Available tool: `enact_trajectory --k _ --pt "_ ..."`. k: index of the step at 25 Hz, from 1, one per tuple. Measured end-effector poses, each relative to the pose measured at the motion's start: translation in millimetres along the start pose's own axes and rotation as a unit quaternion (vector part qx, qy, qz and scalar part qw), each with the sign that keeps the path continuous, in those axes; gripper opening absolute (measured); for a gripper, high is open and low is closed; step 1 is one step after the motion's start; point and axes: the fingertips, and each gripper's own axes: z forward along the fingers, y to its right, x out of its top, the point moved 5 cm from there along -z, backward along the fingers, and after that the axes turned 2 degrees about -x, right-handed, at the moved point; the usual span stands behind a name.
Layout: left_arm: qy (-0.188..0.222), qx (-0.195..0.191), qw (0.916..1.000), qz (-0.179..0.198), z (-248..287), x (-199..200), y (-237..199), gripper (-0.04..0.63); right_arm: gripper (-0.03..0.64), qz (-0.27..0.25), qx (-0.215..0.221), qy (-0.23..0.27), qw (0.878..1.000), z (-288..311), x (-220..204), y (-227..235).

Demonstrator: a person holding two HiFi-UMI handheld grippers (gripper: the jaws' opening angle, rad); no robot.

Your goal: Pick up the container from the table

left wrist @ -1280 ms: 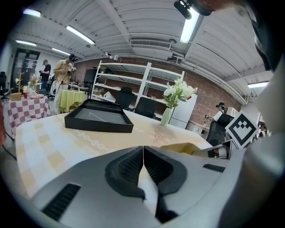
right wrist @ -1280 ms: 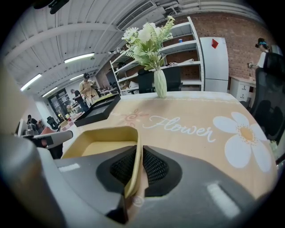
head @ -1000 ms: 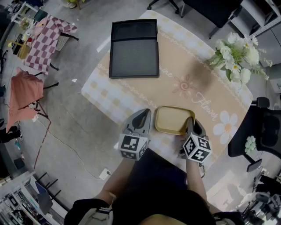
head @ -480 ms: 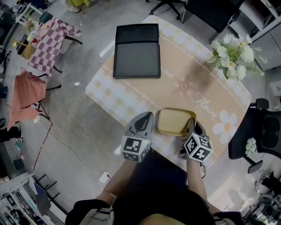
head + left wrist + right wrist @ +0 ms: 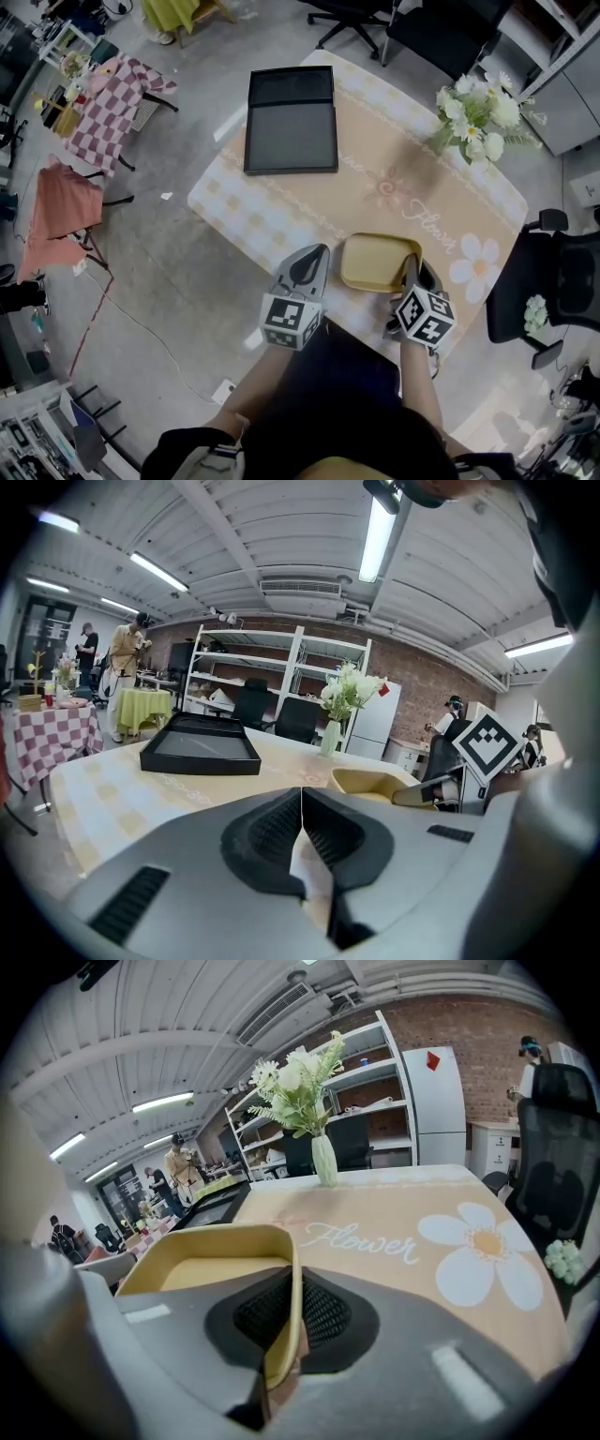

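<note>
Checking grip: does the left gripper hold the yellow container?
No, the left gripper is shut empty; the right gripper pinches the container.

One yellow container, one black tray, one flower vase

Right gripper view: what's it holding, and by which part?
The right gripper holds the yellow container, jaws clamped over the rim of one side wall.

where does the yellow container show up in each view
head view: shallow yellow plastic container low centre, rim in the right claw.
left gripper view: right of centre, beyond the shut left claw.
right gripper view: lower left, rim pinched in the right claw.
shared landmark: vase of white flowers.
</note>
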Motion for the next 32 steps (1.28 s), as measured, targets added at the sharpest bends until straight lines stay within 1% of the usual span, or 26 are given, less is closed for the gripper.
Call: enact_trajectory --k 9,15,27,32 --pt "0.024 -0.026 0.9992 0.020 -3 18 23 0.012 0.011 0.022 -0.005 0.044 0.999 -23 18 9" --pt "0.035 -0.040 0.9977 0.041 -4 25 35 0.012 0.011 0.029 -0.010 0.075 0.997 -42 32 15" --pt "0.057 -0.087 0.9921 0.071 4 46 64 0.012 0.009 0.039 -0.032 0.134 0.990 -80 54 32" --pt "0.062 -0.100 0.9899 0.079 6 51 72 0.012 0.009 0.038 -0.041 0.150 0.987 -90 60 36"
